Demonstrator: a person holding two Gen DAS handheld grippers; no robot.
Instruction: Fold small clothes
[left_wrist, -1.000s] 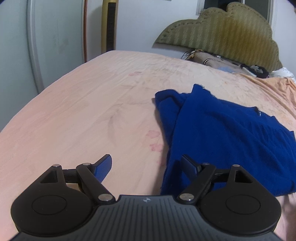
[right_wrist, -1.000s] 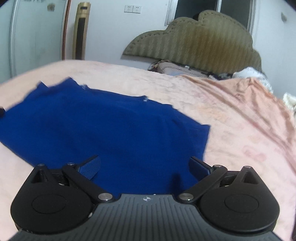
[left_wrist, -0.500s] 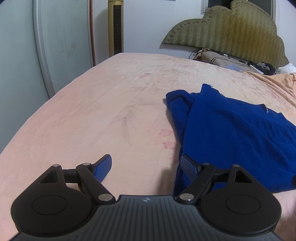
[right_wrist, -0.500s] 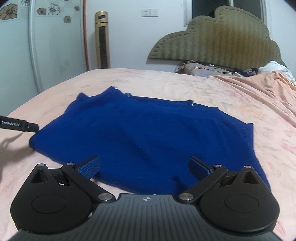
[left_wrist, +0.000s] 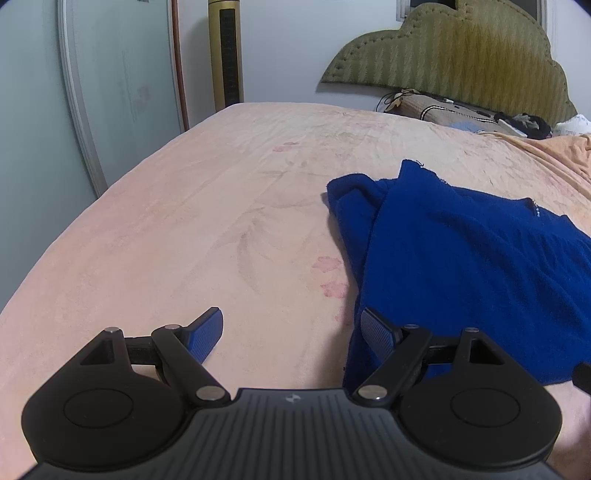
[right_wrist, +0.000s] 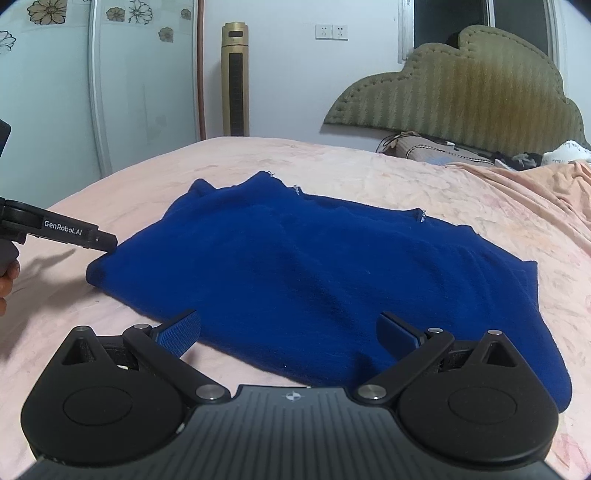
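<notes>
A dark blue knitted garment (right_wrist: 314, 273) lies spread on the pink bed (right_wrist: 480, 206), with small silver trim along its far edge. In the left wrist view the blue garment (left_wrist: 461, 266) fills the right half, one flap folded over along its left side. My left gripper (left_wrist: 291, 328) is open at the garment's near left corner; the right pad overlaps the cloth edge and nothing sits between the pads. My right gripper (right_wrist: 288, 328) hangs open over the garment's near edge, gripping nothing. The left gripper (right_wrist: 107, 242) reaches in from the left, its tip at that corner.
A padded olive headboard (right_wrist: 461, 88) and a pillow (right_wrist: 424, 151) with small items stand at the bed's far end. A gold tower fan (right_wrist: 235, 79) and a glass sliding door (right_wrist: 48, 92) are at the back left. A crumpled orange sheet (right_wrist: 535, 184) lies at the right.
The right wrist view has swung left and pulled back, so the whole garment and the left gripper now show. The left view turned slightly; both grippers stay open.
</notes>
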